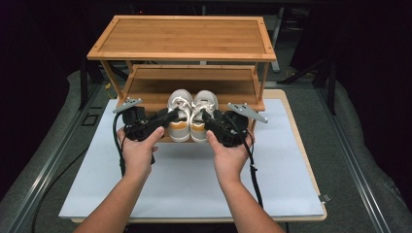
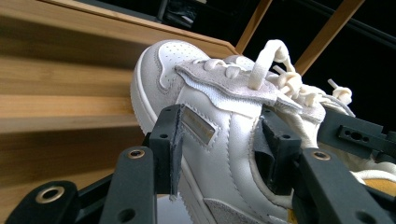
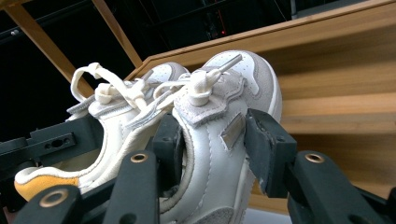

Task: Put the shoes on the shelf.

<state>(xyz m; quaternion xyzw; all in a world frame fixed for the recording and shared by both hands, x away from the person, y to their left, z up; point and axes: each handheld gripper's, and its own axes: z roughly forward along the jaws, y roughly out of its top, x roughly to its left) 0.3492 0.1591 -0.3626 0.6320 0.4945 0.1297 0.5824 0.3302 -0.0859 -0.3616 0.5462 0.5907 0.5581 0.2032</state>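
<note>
A pair of white sneakers with orange heels sits side by side at the front of the wooden rack (image 1: 184, 36), toes pointing in. My left gripper (image 1: 171, 117) is shut on the left sneaker (image 1: 179, 108), with one jaw outside its side wall and one inside the opening (image 2: 223, 140). My right gripper (image 1: 208, 118) is shut the same way on the right sneaker (image 1: 205, 108), its jaws clamping the collar (image 3: 219, 147). Cream laces (image 2: 273, 70) lie loose on top. Whether the soles rest on the shelf I cannot tell.
The rack has a bare top shelf and a lower shelf (image 1: 189, 82) behind the sneakers, with slanted legs at the sides. It stands on a white mat (image 1: 184, 179) on a wooden board. Dark surroundings and metal rails (image 1: 362, 160) flank the table.
</note>
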